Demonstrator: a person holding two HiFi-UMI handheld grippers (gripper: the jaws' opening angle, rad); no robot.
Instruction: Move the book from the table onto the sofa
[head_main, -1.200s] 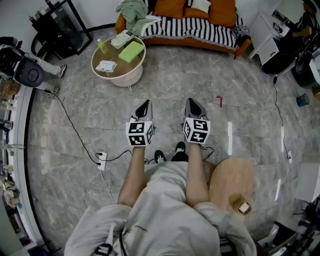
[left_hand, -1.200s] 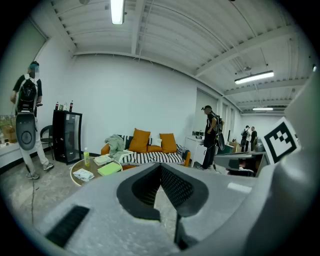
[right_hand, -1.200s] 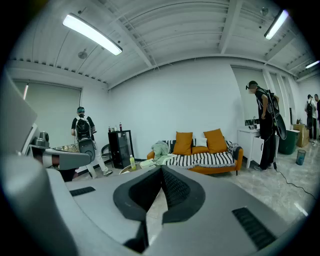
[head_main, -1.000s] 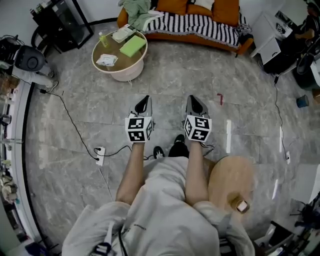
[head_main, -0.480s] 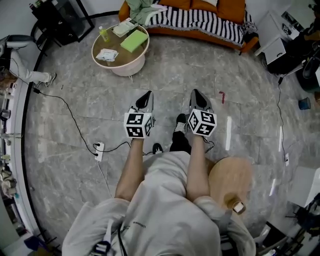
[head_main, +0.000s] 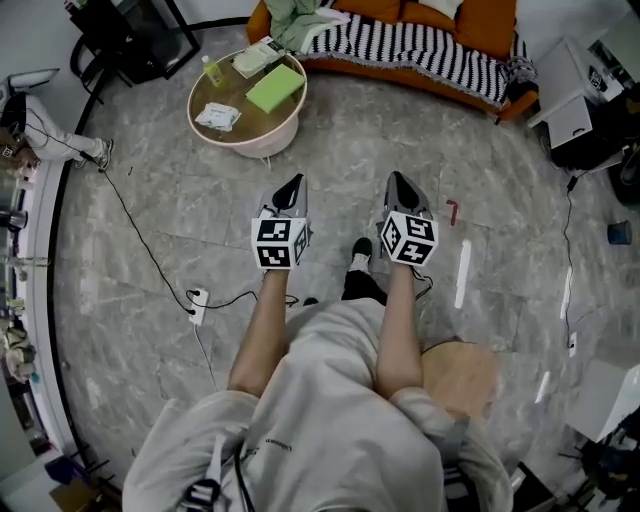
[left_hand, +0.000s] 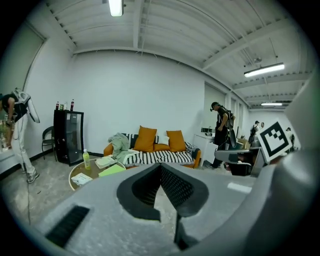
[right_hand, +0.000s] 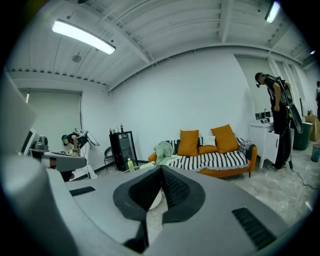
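- Both of the person's arms are stretched forward over the grey stone floor (head_main: 150, 220), with a gripper in each hand.
- The left gripper (head_main: 292, 186) has its jaws pressed together with nothing between them; its own view shows the ridged pads meeting at the tip (left_hand: 160, 168).
- The right gripper (head_main: 396, 182) is likewise closed and empty, pads touching (right_hand: 161, 170).
- The two grippers are side by side, a little apart, both pointing toward twelve o'clock.
- The round coffee table (head_main: 240, 142) stands at about eleven o'clock from the grippers, well apart from them.
- The green book (head_main: 275, 88) lies flat on the tabletop, at the table's two o'clock edge; neither gripper touches it.
- Also on the table: a yellow-green bottle (head_main: 211, 70) at ten o'clock, a white packet (head_main: 218, 117) at seven o'clock, and a pale magazine (head_main: 256, 57) at twelve.
- The orange sofa (head_main: 515, 105), draped with a black-and-white striped blanket (head_main: 420, 52), runs across twelve to one o'clock, just beyond the table.
- A round wooden stool (head_main: 462, 378) is at the person's four o'clock.
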